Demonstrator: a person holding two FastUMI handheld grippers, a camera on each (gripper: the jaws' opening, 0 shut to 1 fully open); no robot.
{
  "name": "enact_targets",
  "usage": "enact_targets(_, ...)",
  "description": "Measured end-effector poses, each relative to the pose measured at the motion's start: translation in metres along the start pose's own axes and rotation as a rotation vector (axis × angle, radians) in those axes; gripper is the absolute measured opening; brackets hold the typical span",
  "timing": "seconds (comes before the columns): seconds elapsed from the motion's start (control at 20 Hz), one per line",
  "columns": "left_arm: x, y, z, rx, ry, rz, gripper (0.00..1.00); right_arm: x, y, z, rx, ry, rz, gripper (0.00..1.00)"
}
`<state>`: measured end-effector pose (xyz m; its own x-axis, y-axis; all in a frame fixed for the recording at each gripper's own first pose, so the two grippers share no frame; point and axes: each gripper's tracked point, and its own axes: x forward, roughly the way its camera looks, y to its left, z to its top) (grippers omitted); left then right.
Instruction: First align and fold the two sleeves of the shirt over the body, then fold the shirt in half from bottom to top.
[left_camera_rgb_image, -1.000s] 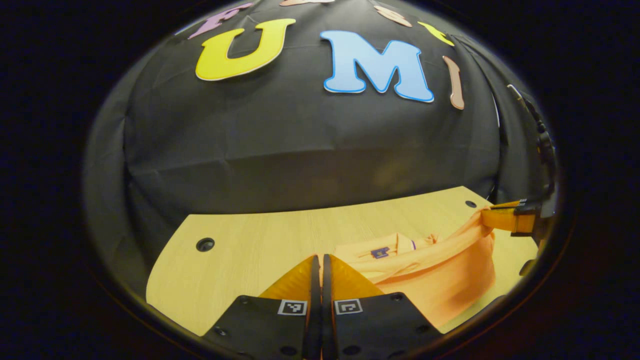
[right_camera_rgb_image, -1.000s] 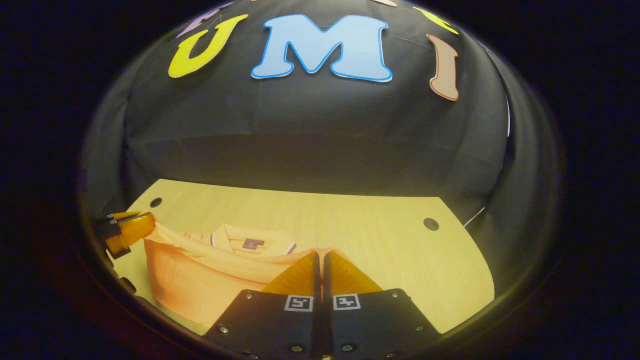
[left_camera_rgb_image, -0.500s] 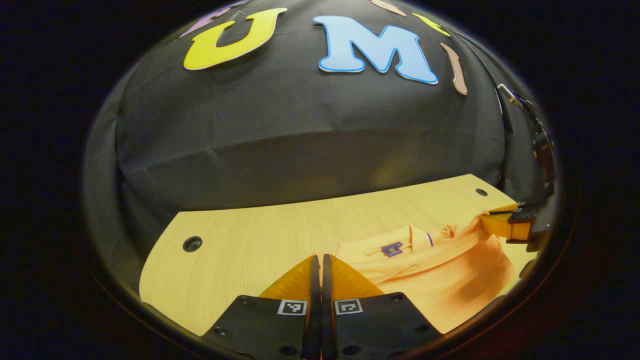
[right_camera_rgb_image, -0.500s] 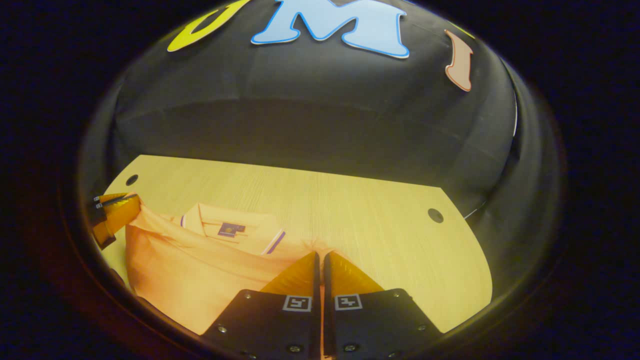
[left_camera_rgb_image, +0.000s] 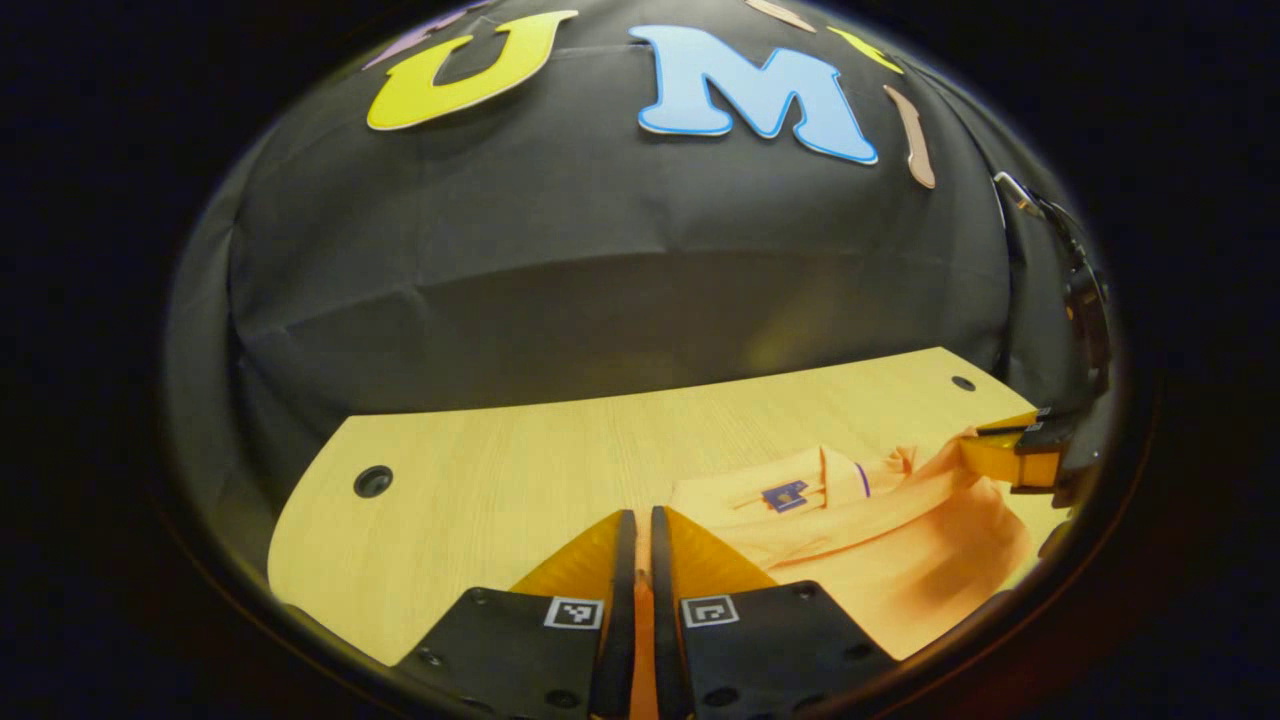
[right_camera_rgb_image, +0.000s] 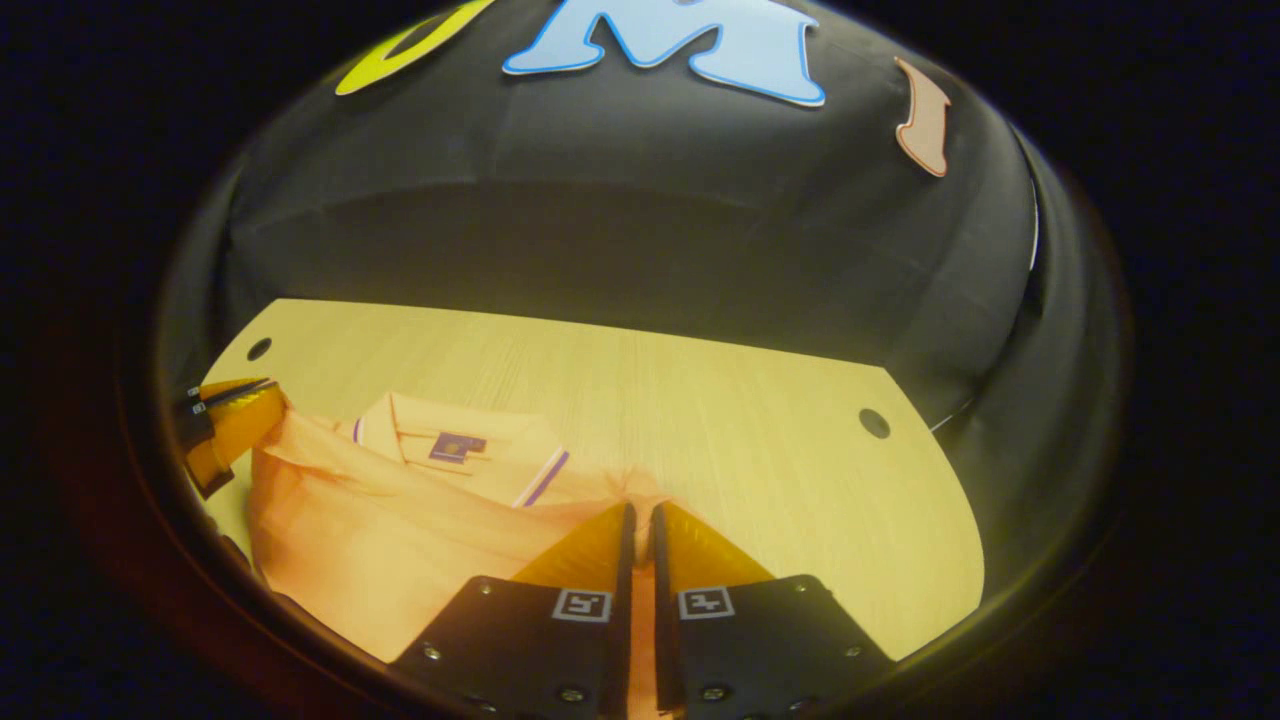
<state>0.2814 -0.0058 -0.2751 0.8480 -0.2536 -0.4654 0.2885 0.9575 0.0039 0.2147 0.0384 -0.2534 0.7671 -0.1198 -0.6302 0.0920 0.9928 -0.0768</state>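
**A:** Where's your shirt (left_camera_rgb_image: 880, 540) sitting right now?

**B:** It's on the wooden table (left_camera_rgb_image: 520, 470), and from your left gripper view it spreads to the right of your fingers. The collar (left_camera_rgb_image: 800, 480) with its dark tag (left_camera_rgb_image: 785, 494) faces up toward the black cloth wall (left_camera_rgb_image: 600, 260), and a fold of fabric lies across the body just below it.

**A:** And your left gripper (left_camera_rgb_image: 637, 530), what's it doing?

**B:** Fingers drawn nearly together with a thin strip of orange cloth showing in the narrow gap between them. You look pinched on the shirt's edge there, though the slit is a touch wider than a tight clamp, so how firm the bite is, I can't quite say.

**A:** Right side?

**B:** Same picture. In your right gripper view the right gripper (right_camera_rgb_image: 637, 522) has its fingers close together, orange fabric running down the gap, and the shirt (right_camera_rgb_image: 390, 510) lies off to the left of them, with the collar (right_camera_rgb_image: 470, 450) up near the middle of the table (right_camera_rgb_image: 720, 420).

**A:** Can you see each tool from the other side?

**B:** Yes: the right gripper (left_camera_rgb_image: 1000, 452) sits at the far right edge of the left gripper view, touching the shirt's raised corner. The left gripper (right_camera_rgb_image: 235, 420) shows at the left edge of the right gripper view, at the opposite corner of the cloth. Round holes (left_camera_rgb_image: 372, 481) mark the table's corners
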Motion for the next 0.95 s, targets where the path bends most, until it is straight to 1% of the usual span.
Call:
enact_targets(0.05,-0.003,0.001,0.001,-0.007,0.002,0.002,0.15,-0.004,0.001,0.002,-0.008,-0.007,0.001,0.14)
enact_targets(0.1,-0.006,0.003,0.0,-0.014,0.003,0.009,0.15,-0.007,0.001,0.004,-0.014,-0.017,0.008,0.22)
enact_targets(0.15,-0.011,0.004,0.002,-0.025,0.0,0.011,0.18,-0.011,0.002,0.006,-0.018,-0.027,0.015,0.3)
enact_targets(0.2,-0.016,0.006,0.004,-0.032,-0.009,0.024,0.3,-0.015,0.002,0.009,-0.021,-0.041,0.017,0.42)
enact_targets(0.25,-0.021,0.006,0.007,-0.035,-0.019,0.029,0.42,-0.021,0.005,0.013,-0.02,-0.058,0.028,0.47)
enact_targets(0.3,-0.028,0.009,0.011,-0.03,-0.029,0.043,0.54,-0.027,0.005,0.015,-0.02,-0.072,0.036,0.63)
enact_targets(0.35,-0.036,0.008,0.016,-0.025,-0.039,0.051,0.66,-0.035,0.005,0.018,-0.018,-0.087,0.046,0.72)
enact_targets(0.4,-0.044,0.007,0.021,-0.021,-0.054,0.058,0.79,-0.041,0.004,0.021,-0.016,-0.106,0.05,0.87)
enact_targets(0.5,-0.062,0.004,0.033,-0.013,-0.087,0.071,0.93,-0.056,-0.001,0.028,-0.013,-0.144,0.053,0.92)
enact_targets(0.55,-0.071,0.002,0.041,-0.013,-0.106,0.078,0.95,-0.065,-0.004,0.031,-0.008,-0.165,0.059,0.92)
enact_targets(0.8,-0.123,-0.021,0.062,-0.011,-0.18,0.108,0.95,-0.118,-0.026,0.041,-0.005,-0.275,0.081,0.92)
enact_targets(0.95,-0.159,-0.043,0.076,-0.019,-0.248,0.096,0.95,-0.153,-0.04,0.041,-0.022,-0.341,0.095,0.92)
